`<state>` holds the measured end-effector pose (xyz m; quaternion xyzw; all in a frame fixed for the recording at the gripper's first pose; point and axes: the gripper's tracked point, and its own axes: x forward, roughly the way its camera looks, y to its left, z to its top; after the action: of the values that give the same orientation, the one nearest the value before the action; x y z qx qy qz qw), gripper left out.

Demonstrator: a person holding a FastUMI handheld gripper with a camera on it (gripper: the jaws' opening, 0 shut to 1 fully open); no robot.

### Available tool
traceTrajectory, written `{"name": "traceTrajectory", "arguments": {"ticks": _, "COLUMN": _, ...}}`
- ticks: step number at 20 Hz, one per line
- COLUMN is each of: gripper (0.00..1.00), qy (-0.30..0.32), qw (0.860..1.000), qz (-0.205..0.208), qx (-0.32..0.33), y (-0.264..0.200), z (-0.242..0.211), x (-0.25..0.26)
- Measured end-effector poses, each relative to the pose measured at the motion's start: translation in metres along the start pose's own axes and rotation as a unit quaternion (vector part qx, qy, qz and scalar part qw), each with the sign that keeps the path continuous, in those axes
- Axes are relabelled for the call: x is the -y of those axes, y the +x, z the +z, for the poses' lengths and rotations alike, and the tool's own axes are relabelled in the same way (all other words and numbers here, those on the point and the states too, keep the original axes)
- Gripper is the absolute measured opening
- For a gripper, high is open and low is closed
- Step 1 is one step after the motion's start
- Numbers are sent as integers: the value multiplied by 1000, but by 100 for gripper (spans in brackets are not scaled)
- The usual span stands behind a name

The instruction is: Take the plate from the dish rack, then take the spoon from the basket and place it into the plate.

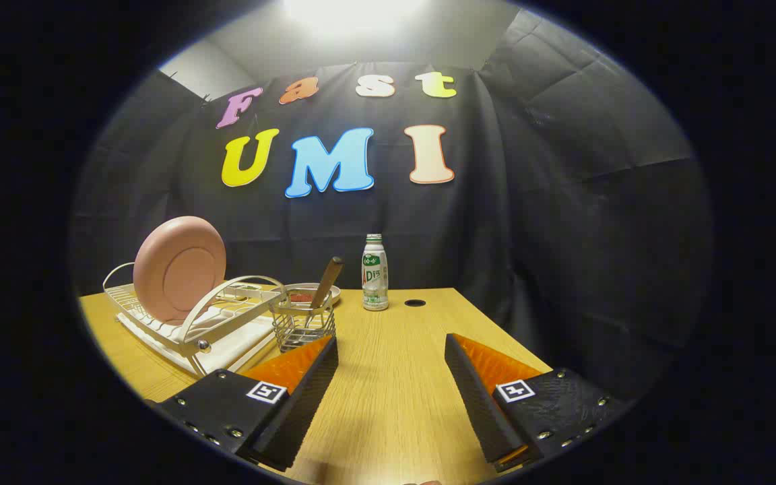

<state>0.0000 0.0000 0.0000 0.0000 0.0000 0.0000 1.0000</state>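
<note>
My gripper point(391, 347) hangs spread wide over bare table point(395, 377), holding nothing. Plate point(179, 268) upright in rack point(192, 323) at the table's left edge; spoon point(326, 281) in basket point(304, 323) beside it. 1 bottle point(374, 273) at the far edge.

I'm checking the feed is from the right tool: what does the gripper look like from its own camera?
The gripper has two wedge-shaped fingers, tapering toward the tips, with ribbed inner faces. Each sits on a textured block fixed with small silver screws and carries a square black-and-white marker on top. They stand apart, open, over the wooden table.
</note>
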Motion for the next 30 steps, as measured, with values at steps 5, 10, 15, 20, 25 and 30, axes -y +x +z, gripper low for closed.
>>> {"name": "traceTrajectory", "arguments": {"ticks": 5, "gripper": 98, "qy": -3, "qw": 1000, "qz": 1, "qx": -3, "y": 37, "z": -1, "x": -1}}
{"name": "traceTrajectory", "arguments": {"ticks": 10, "gripper": 97, "qy": 3, "qw": 999, "qz": -11, "qx": 32, "y": 81, "z": 27, "x": 7}}
{"name": "traceTrajectory", "arguments": {"ticks": 15, "gripper": 98, "qy": 7, "qw": 998, "qz": -34, "qx": 49, "y": 80, "z": 63, "x": 27}}
{"name": "traceTrajectory", "arguments": {"ticks": 20, "gripper": 97, "qy": 9, "qw": 998, "qz": -47, "qx": 39, "y": 48, "z": 99, "x": 38}}
{"name": "traceTrajectory", "arguments": {"ticks": 25, "gripper": 97, "qy": 12, "qw": 999, "qz": -45, "qx": 26, "y": 7, "z": 132, "x": 18}}
{"name": "traceTrajectory", "arguments": {"ticks": 30, "gripper": 97, "qy": 14, "qw": 1000, "qz": -4, "qx": 27, "y": -23, "z": 177, "x": -40}}
